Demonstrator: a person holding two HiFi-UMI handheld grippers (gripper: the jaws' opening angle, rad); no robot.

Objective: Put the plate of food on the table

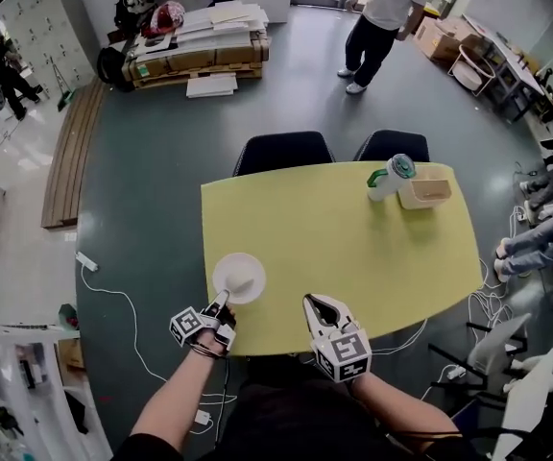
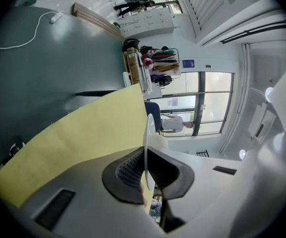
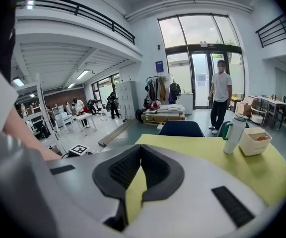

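Observation:
A round white plate point(image 1: 239, 277) hangs over the front left corner of the yellow table point(image 1: 353, 248); I cannot make out food on it, nor whether it touches the tabletop. My left gripper point(image 1: 221, 302) is shut on its near rim. In the left gripper view the plate point(image 2: 147, 133) shows edge-on as a thin white line clamped between the pads of the left gripper point(image 2: 145, 157), with the table point(image 2: 83, 138) to its left. My right gripper point(image 1: 318, 305) hovers over the table's front edge, shut and empty. The right gripper point(image 3: 139, 151) has its jaws together in its own view.
A white tumbler with a green lid point(image 1: 390, 176) and a beige container point(image 1: 424, 192) stand at the table's far right. Two dark chairs point(image 1: 282, 150) are tucked in at the far side. A person point(image 1: 382, 27) stands beyond them. Cables point(image 1: 113, 291) lie on the floor.

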